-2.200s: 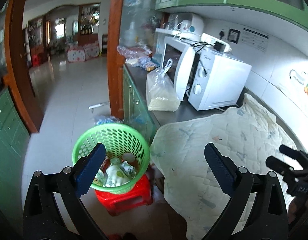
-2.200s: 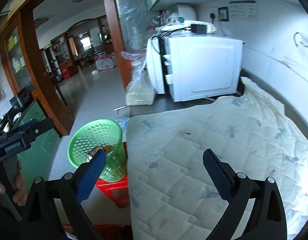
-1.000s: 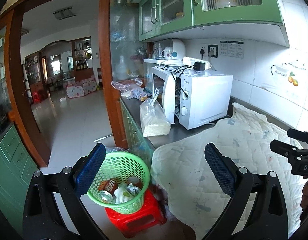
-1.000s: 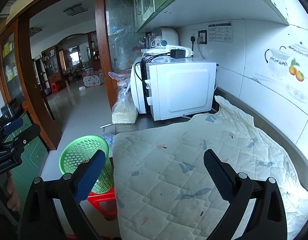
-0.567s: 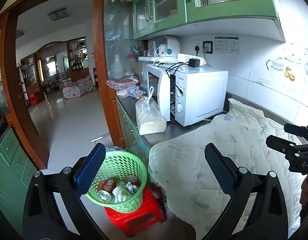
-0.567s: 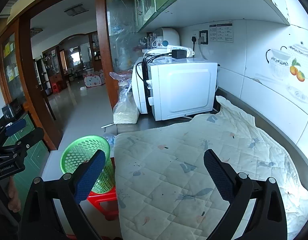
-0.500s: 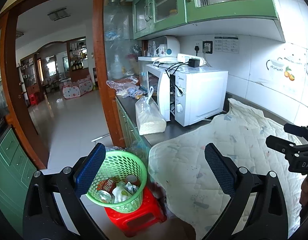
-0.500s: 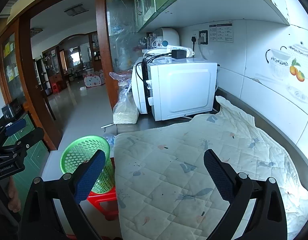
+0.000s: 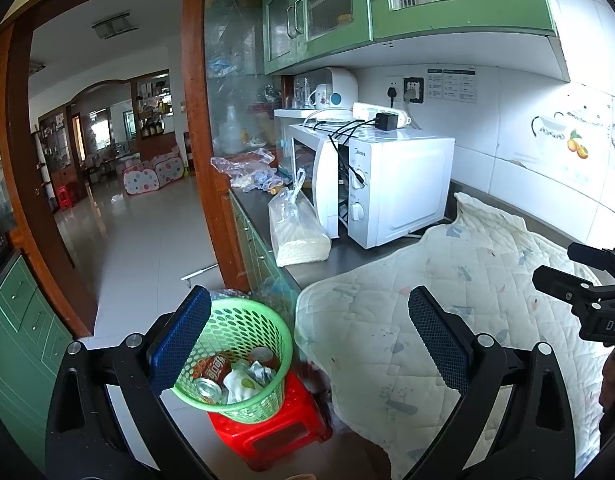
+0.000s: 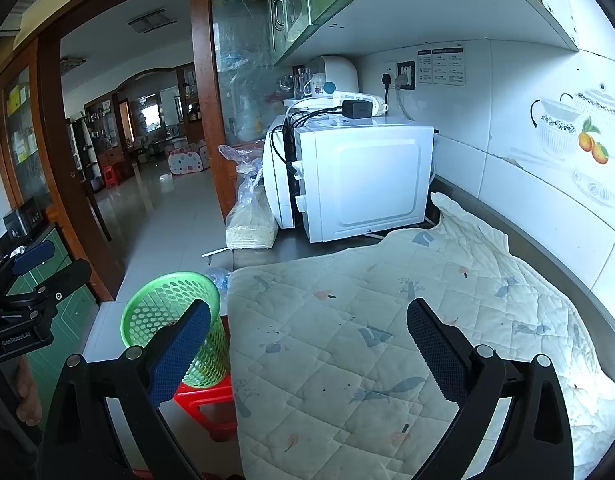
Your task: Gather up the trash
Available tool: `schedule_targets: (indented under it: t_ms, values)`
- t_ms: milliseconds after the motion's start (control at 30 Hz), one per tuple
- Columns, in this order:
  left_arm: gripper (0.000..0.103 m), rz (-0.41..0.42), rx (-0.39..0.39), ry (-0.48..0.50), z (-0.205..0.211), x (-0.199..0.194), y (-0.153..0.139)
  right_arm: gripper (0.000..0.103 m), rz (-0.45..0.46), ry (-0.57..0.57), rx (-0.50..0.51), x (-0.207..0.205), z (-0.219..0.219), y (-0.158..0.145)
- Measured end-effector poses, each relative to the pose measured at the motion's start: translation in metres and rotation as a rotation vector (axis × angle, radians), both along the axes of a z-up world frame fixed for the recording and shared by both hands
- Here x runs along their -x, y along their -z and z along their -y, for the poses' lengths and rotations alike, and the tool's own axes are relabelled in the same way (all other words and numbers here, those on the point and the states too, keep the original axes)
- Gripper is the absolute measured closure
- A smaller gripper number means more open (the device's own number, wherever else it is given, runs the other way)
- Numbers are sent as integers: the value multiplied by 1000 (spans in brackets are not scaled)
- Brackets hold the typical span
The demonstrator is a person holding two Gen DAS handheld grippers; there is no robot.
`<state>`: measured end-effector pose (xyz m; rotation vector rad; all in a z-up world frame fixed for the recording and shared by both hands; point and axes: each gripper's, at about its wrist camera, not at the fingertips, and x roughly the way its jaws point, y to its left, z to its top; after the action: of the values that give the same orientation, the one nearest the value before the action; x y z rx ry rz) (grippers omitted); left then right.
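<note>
A green mesh basket (image 9: 243, 328) stands on a red stool (image 9: 275, 436) on the floor beside the counter. Inside it lie a red can (image 9: 213, 366), a silver can (image 9: 207, 386) and crumpled white wrappers (image 9: 243, 384). My left gripper (image 9: 307, 344) hangs open and empty, above the basket and the counter's edge. Over the quilted cloth (image 10: 387, 320) my right gripper (image 10: 307, 348) is open too, nothing between its fingers. The basket (image 10: 163, 312) shows at the right wrist view's lower left. No trash lies on the cloth.
A white microwave (image 9: 387, 184) with cables and a power strip on top stands at the back of the counter. A clear bag of grain (image 9: 297, 228) leans beside it. Green cabinets hang overhead. A hand (image 10: 23, 396) holds the left gripper's handle at the far left.
Since 2.2 s ago both grippers have risen and pulled back from the basket and cloth. Over the last half second nothing has visibly moved.
</note>
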<state>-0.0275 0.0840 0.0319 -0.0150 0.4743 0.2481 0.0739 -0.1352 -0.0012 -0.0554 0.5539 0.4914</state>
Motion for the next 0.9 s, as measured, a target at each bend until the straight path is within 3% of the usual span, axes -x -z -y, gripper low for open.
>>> schedule_targets:
  t_ms: [900]
  values:
    - [5,4,11,-10,-4,1,1,7,0,-2,-2,-1,0,0]
